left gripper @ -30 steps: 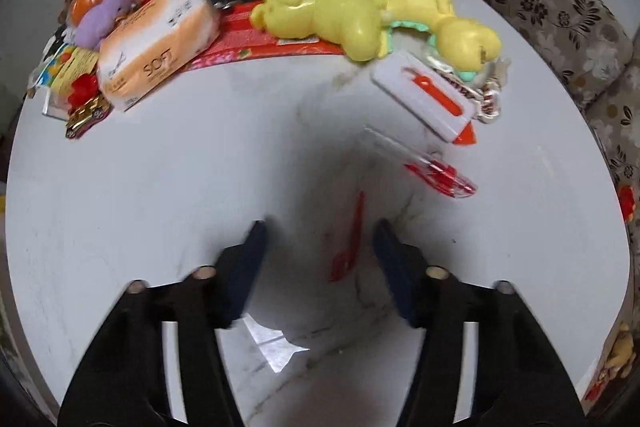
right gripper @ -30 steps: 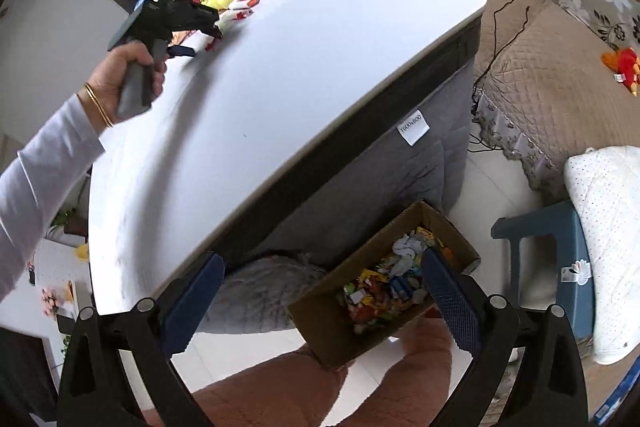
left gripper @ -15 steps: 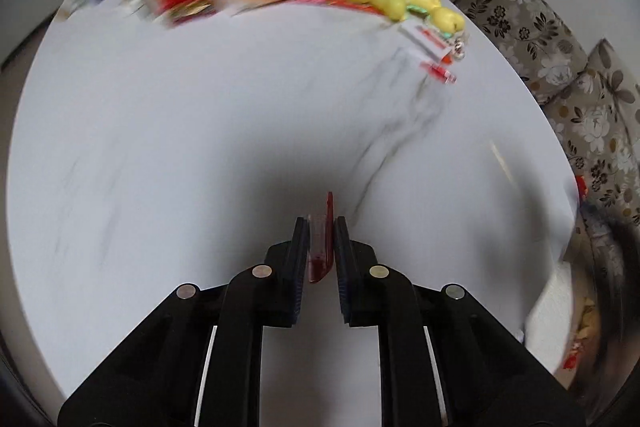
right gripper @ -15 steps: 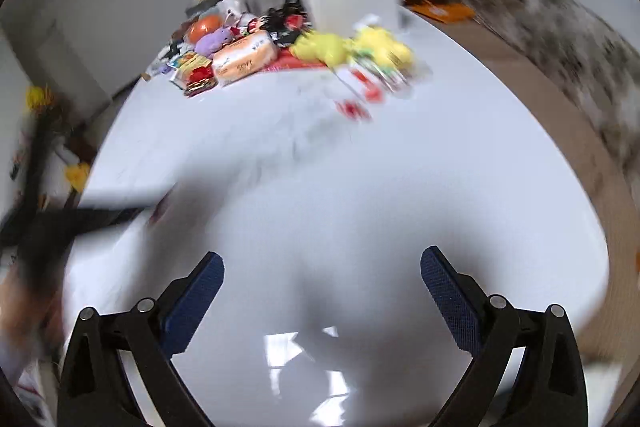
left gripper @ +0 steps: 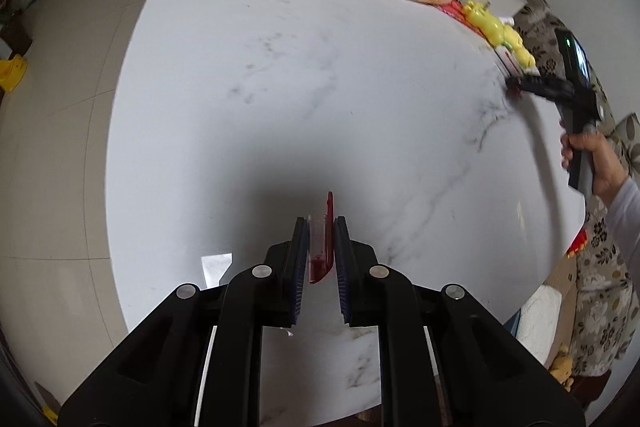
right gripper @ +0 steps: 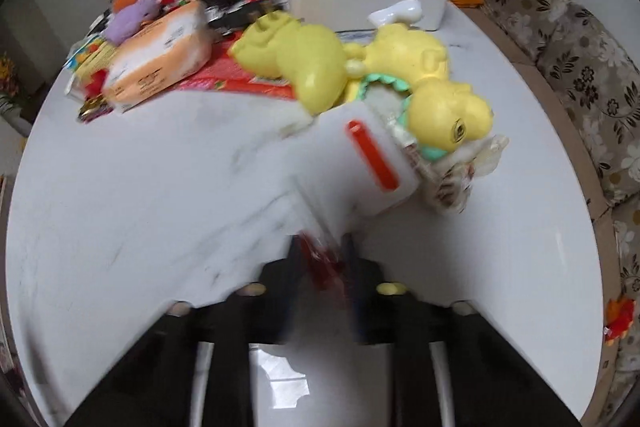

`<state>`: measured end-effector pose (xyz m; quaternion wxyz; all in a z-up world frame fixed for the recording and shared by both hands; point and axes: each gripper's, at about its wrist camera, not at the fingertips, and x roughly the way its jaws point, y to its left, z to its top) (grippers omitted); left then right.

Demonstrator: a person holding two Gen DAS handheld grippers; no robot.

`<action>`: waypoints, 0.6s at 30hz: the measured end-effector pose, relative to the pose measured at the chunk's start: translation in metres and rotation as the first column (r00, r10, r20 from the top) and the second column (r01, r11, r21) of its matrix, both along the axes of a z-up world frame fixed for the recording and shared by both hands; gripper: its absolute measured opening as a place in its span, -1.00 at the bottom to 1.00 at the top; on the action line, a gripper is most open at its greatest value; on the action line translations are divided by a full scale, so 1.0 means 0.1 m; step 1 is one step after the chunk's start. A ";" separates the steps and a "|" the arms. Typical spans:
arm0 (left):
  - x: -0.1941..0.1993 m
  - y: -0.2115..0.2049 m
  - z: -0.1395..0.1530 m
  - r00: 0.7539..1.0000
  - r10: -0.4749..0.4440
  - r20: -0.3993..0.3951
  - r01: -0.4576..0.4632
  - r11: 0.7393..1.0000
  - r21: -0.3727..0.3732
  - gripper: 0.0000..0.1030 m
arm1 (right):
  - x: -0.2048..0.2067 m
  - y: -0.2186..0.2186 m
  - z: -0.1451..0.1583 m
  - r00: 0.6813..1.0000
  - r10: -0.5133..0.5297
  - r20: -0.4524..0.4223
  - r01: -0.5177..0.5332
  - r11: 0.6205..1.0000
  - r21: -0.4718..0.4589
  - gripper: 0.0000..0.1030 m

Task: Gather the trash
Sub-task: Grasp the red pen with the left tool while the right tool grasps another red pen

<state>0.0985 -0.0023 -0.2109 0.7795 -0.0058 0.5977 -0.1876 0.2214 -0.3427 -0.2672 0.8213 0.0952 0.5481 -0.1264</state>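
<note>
A: What changed in the last second?

B: Two things. The left gripper had been open around a red wrapper that lay flat on the white surface. By this moment its jaws were narrow and pressed on that wrapper, which stood on its edge between the pads, above the near edge of the surface.

A: And the other hand?

B: The right gripper had hung wide over the cardboard box on the floor a second before. At this moment it was at the far right part of the surface, just in front of the white card with the orange bar and the yellow toys. Its jaws were closing, and something red and clear was between them. The picture was blurred there, so I could not tell if the pads already pressed on it.

A: What did this mean for the task?

B: I judged that one piece of trash was secured and needed only to go to the box. The second piece was about to be taken. The box was not in view then.
</note>
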 end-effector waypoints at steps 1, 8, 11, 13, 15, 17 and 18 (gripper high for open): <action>0.01 -0.01 0.02 1.000 -0.001 0.006 0.001 1.000 -0.002 -0.74 | -0.03 0.04 0.00 1.000 0.008 -0.006 -0.008 1.000 0.001 -0.69; -0.11 -0.21 0.14 0.998 -0.043 0.049 0.045 0.998 -0.036 -0.74 | -0.50 0.24 0.27 0.997 0.033 0.064 -0.040 0.993 0.115 -0.70; -0.28 -0.41 0.20 0.995 -0.080 0.058 0.082 0.995 -0.050 -0.74 | -0.87 0.32 0.51 0.990 0.054 0.129 -0.077 0.981 0.176 -0.70; -0.46 -0.59 0.23 0.991 -0.117 0.062 0.120 0.991 -0.055 -0.74 | -1.16 0.41 0.63 0.984 0.083 0.160 -0.114 0.974 0.194 -0.70; -0.66 -0.75 0.25 0.986 -0.155 0.061 0.159 0.985 -0.061 -0.74 | -1.52 0.51 0.77 0.974 0.122 0.189 -0.164 0.961 0.221 -0.70; -0.97 -0.96 0.25 0.975 -0.217 0.046 0.220 0.973 -0.070 -0.74 | -1.96 0.61 0.86 0.966 0.161 0.203 -0.210 0.946 0.248 -0.70; -1.10 -1.03 0.24 0.970 -0.239 0.037 0.241 0.968 -0.074 -0.74 | -2.12 0.64 0.87 0.965 0.168 0.202 -0.218 0.942 0.256 -0.70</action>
